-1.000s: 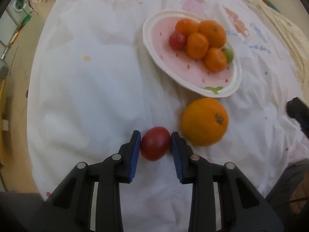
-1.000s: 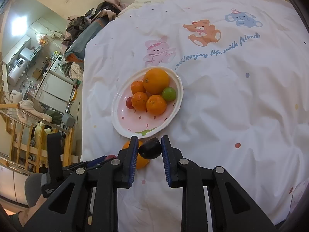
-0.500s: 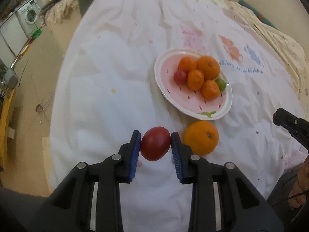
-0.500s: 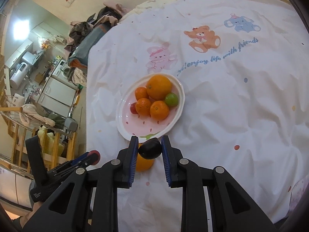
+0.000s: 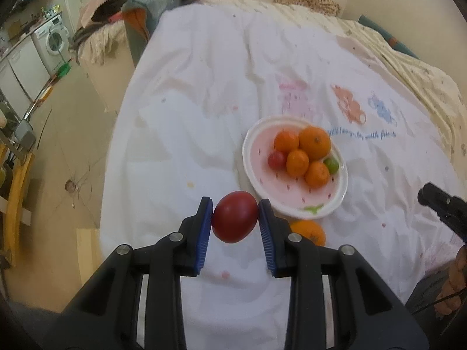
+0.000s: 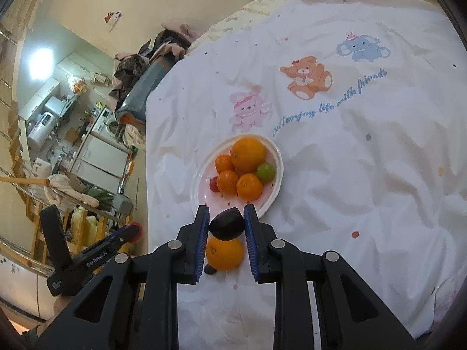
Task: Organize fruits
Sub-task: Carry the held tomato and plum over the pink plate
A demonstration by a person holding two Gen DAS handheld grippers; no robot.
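Note:
My left gripper (image 5: 235, 221) is shut on a red tomato (image 5: 235, 216), held in the air over the white bedsheet. A pink-and-white plate (image 5: 264, 179) further on holds several oranges, a small red tomato (image 5: 276, 159) and a green fruit (image 5: 332, 165). One loose orange (image 5: 309, 231) lies on the sheet just before the plate, partly behind my right-hand finger. My right gripper (image 6: 227, 224) is shut on a dark plum-like fruit (image 6: 227, 224), above that loose orange (image 6: 224, 253) and near the plate (image 6: 201, 180). The left gripper (image 6: 134, 231) shows at the left of the right wrist view.
The bedsheet (image 6: 350, 160) carries printed bears and blue lettering. A small dark fruit (image 6: 209, 269) lies beside the loose orange. The bed's left edge drops to the floor, with a washing machine (image 5: 52, 40), clothes and furniture beyond. A person's hand (image 5: 454, 288) shows at lower right.
Both grippers have risen with their fruits still held. The plate and loose orange look smaller and farther off, and more of the room and bed has come into view.

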